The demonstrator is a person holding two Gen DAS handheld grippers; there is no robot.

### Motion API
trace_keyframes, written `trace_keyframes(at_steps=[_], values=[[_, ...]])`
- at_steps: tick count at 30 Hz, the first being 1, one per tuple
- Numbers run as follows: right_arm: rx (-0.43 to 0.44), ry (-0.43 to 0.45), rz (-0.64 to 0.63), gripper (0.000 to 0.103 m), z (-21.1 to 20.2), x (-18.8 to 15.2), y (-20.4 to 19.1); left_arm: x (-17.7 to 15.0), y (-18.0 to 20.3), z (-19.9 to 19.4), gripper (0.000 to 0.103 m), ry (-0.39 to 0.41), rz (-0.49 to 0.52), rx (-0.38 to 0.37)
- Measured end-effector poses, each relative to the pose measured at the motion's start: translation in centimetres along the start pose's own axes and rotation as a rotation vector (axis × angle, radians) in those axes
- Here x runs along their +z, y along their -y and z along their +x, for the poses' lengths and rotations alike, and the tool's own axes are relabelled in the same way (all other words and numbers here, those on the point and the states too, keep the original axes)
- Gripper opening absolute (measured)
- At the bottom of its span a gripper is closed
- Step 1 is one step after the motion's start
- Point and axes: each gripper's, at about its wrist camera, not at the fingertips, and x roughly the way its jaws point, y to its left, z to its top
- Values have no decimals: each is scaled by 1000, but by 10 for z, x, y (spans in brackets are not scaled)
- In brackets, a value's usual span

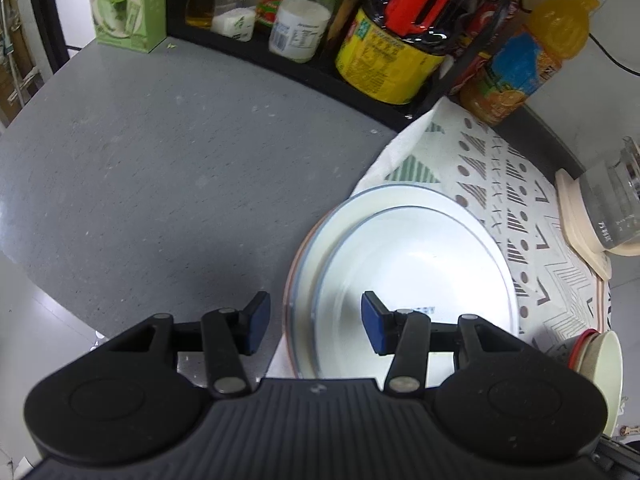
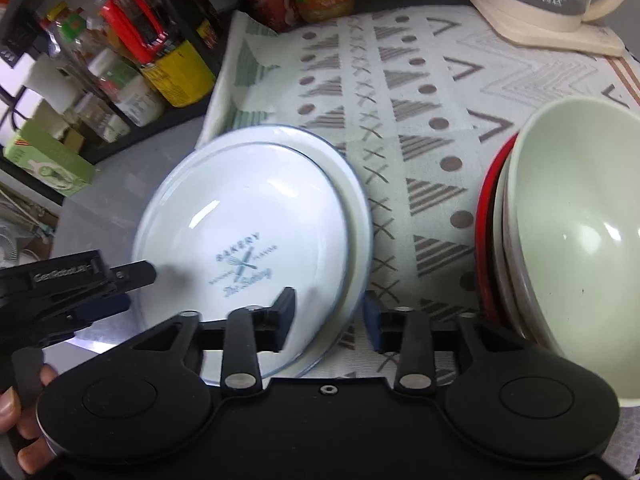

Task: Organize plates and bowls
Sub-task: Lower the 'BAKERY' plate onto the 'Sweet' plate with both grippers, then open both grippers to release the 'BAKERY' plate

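A stack of white blue-rimmed plates (image 1: pixel 416 256) lies on a patterned cloth (image 1: pixel 500 184); the top plate (image 2: pixel 248 232) carries a blue "BAKERY" print. My left gripper (image 1: pixel 316 326) is open, its jaws straddling the stack's near left rim. It also shows in the right wrist view (image 2: pixel 116 288) at the plates' left edge. My right gripper (image 2: pixel 330 322) is open, its jaws on either side of the plates' near right rim. A stack of nested bowls, pale green bowl (image 2: pixel 576 240) on top with a red one (image 2: pixel 486 240) beneath, stands at the right.
A black rack with bottles and jars (image 1: pixel 380 52) lines the back of the grey counter (image 1: pixel 140 168). An orange juice bottle (image 1: pixel 524 60) and a glass kettle on a cream base (image 2: pixel 556 0) stand behind the cloth. A green box (image 1: pixel 128 4) is at far left.
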Motion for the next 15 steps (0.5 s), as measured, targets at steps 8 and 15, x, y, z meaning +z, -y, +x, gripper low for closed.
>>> trace_keyframes(at_steps=[8, 15], values=[[41, 94, 10, 60, -44, 11, 11, 4, 20, -13, 76, 20, 31, -18], [2, 188, 35, 77, -72, 21, 36, 3, 48, -20, 77, 8, 83, -62]])
